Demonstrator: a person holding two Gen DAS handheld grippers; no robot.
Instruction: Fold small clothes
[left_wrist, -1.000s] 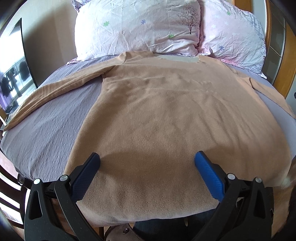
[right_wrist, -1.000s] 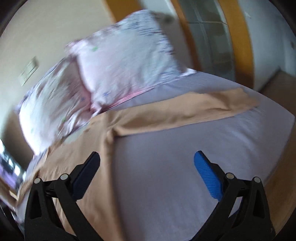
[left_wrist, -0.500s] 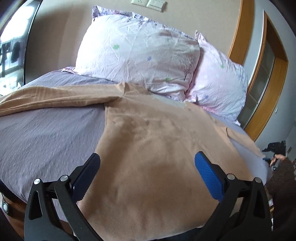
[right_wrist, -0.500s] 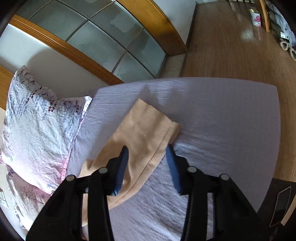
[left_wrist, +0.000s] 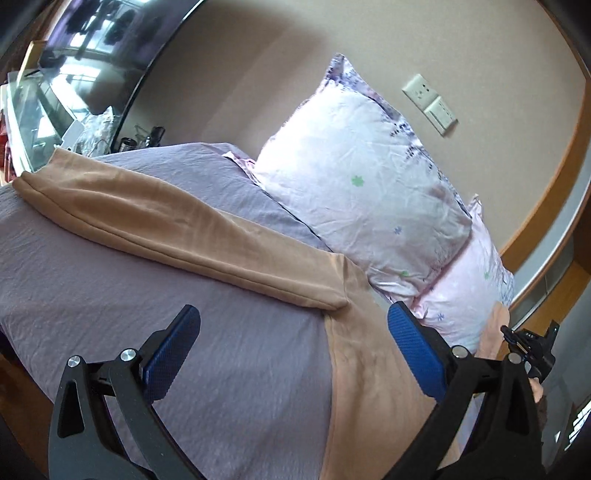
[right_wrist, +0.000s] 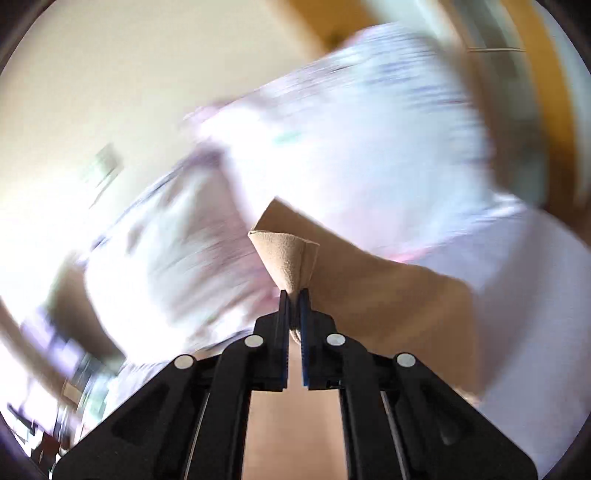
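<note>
A tan long-sleeved top (left_wrist: 369, 369) lies spread on the grey bedsheet (left_wrist: 240, 369). Its left sleeve (left_wrist: 177, 225) stretches flat toward the bed's left edge. My left gripper (left_wrist: 291, 347) is open and empty, hovering above the sheet near the armpit of that sleeve. My right gripper (right_wrist: 293, 295) is shut on the cuff end of the other sleeve (right_wrist: 291, 258) and holds it lifted; the sleeve trails down to the right. The right wrist view is blurred by motion. In the left wrist view the right gripper's body (left_wrist: 532, 343) shows at the right edge.
Two pale floral pillows (left_wrist: 362, 192) lean at the head of the bed against a beige wall with a socket plate (left_wrist: 430, 103). A dark screen (left_wrist: 81, 44) and a cluttered stand sit beyond the bed's left side. A wooden door frame (left_wrist: 546, 192) is at the right.
My right gripper closed on the right sleeve's cuff and lifted it, swinging toward the pillows. My left gripper moved left, from over the body of the top to the left sleeve.
</note>
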